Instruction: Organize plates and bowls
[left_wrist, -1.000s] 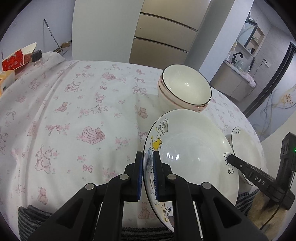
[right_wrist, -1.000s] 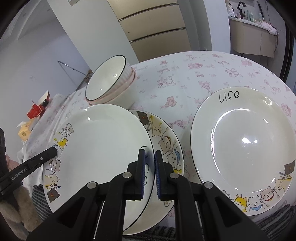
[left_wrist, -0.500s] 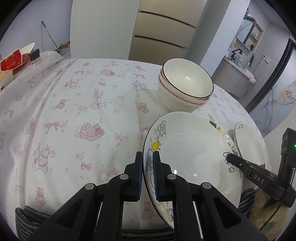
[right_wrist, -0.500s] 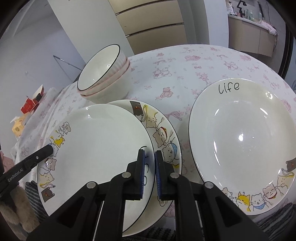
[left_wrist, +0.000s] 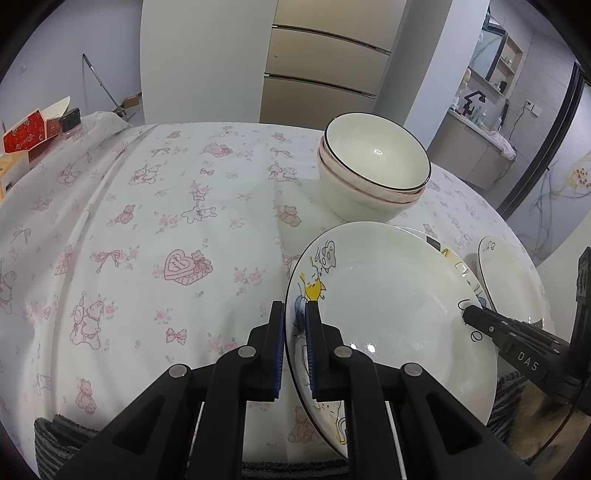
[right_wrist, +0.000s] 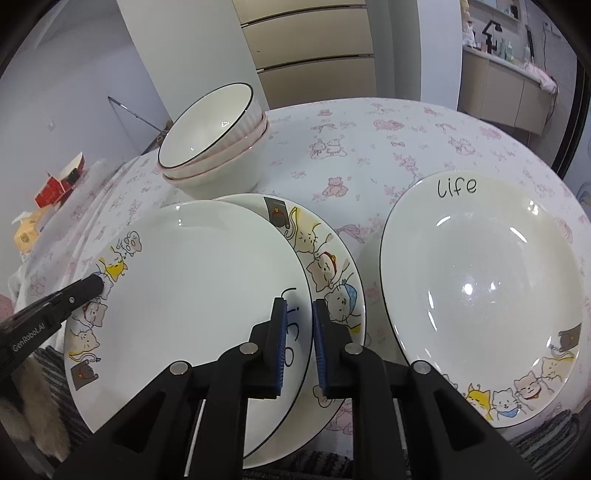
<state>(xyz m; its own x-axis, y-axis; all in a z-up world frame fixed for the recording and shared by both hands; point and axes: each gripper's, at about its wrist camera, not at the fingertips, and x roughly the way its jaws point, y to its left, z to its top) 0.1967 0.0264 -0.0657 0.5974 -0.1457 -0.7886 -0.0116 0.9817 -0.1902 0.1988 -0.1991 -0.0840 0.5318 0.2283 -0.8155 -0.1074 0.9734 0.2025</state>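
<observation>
1. The left gripper (left_wrist: 295, 325) is clamped on the rim of the top plate (left_wrist: 391, 314), its blue pads pressing the cat-printed edge from both sides. The plate tilts, its gripped left side raised.

2. The right gripper (right_wrist: 298, 332) stands across the opposite rim of the same plate (right_wrist: 184, 295), over the "life" lettering. A gap shows between the right-hand pad and the rim (it looks parted rather than pinching), so the left gripper seems to bear most of the weight.

3. Under the top plate lies the second plate (right_wrist: 325, 266), its cat border peeking out on the right. The two overlap but are not centred on each other.

4. Just beside them to the right sits the third plate (right_wrist: 480, 295), flat on the tablecloth (left_wrist: 147, 221). The stacked bowls (left_wrist: 373, 173) stand behind the plates, already nested.

5. The step in hand appears to be settling the top plate onto the second. To do it well:
   - level the plate before letting go, lowering the left side gently;
   - nudge it rightward so the rims line up;
   - part the left pads only once the plate rests fully, or it may clatter or slide off.
</observation>
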